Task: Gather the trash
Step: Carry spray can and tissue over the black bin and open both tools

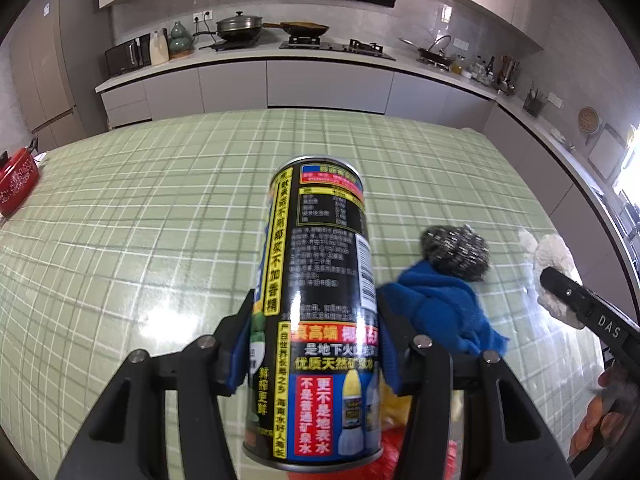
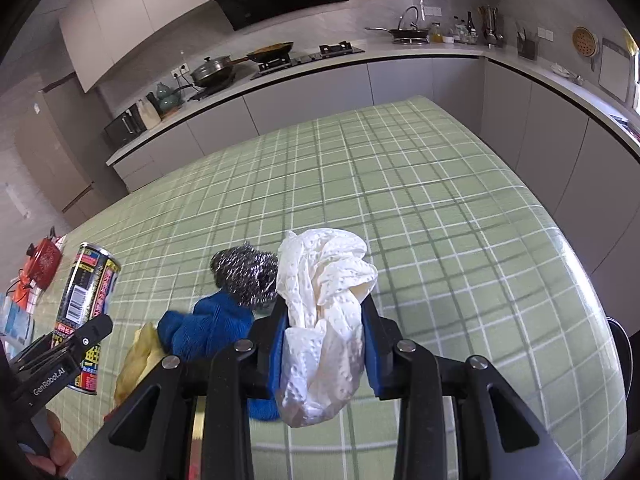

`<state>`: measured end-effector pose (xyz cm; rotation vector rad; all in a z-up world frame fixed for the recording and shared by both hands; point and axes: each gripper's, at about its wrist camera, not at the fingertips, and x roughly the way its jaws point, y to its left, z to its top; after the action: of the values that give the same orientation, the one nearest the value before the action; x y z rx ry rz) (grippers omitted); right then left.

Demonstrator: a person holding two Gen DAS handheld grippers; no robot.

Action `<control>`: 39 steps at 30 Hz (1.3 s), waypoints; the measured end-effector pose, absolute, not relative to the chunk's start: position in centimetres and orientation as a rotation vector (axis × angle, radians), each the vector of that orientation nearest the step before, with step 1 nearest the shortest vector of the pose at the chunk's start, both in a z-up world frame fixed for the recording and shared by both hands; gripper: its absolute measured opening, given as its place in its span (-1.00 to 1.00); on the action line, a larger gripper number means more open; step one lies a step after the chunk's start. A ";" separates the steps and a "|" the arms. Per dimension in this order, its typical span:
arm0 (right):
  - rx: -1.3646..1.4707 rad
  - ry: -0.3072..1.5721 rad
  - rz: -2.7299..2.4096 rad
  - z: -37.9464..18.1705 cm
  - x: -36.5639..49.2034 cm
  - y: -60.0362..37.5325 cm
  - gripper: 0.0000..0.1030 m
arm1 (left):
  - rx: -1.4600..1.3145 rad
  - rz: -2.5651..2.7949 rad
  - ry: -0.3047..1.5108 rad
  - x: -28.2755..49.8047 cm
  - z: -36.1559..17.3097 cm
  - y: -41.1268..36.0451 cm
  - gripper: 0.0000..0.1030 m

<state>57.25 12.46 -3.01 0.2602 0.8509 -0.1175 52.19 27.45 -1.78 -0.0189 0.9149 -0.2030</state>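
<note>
My left gripper [image 1: 316, 344] is shut on a black drink can [image 1: 320, 300] with yellow and red print, held above the green checked table; the can also shows in the right wrist view [image 2: 86, 304]. My right gripper [image 2: 324, 320] is shut on a crumpled white paper towel [image 2: 328, 320], also held above the table; the towel shows at the right edge of the left wrist view [image 1: 550, 264]. A steel wool scrubber [image 2: 244, 276] and a blue cloth [image 2: 204, 328] lie on the table between the grippers, the scrubber resting against the cloth.
The green checked tablecloth [image 2: 400, 200] covers the table. A red pot [image 1: 16, 180] stands at the far left. A yellowish wrapper [image 2: 138, 356] lies beside the blue cloth. Kitchen counter [image 1: 248, 60] with pans runs behind the table.
</note>
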 end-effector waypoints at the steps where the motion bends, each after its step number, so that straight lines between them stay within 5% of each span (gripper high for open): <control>1: 0.260 0.850 -0.113 -3.0 56.9 12.5 -0.33 | -0.018 -0.206 0.914 51.8 -1.7 27.1 0.03; 39: 0.252 0.891 -0.122 -2.7 39.6 1.2 -0.32 | 0.028 -0.387 0.934 38.6 -3.1 12.5 0.03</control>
<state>39.55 1.22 -2.75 0.2525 0.8913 -0.1224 38.61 12.49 -3.05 0.0284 0.9337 -0.3867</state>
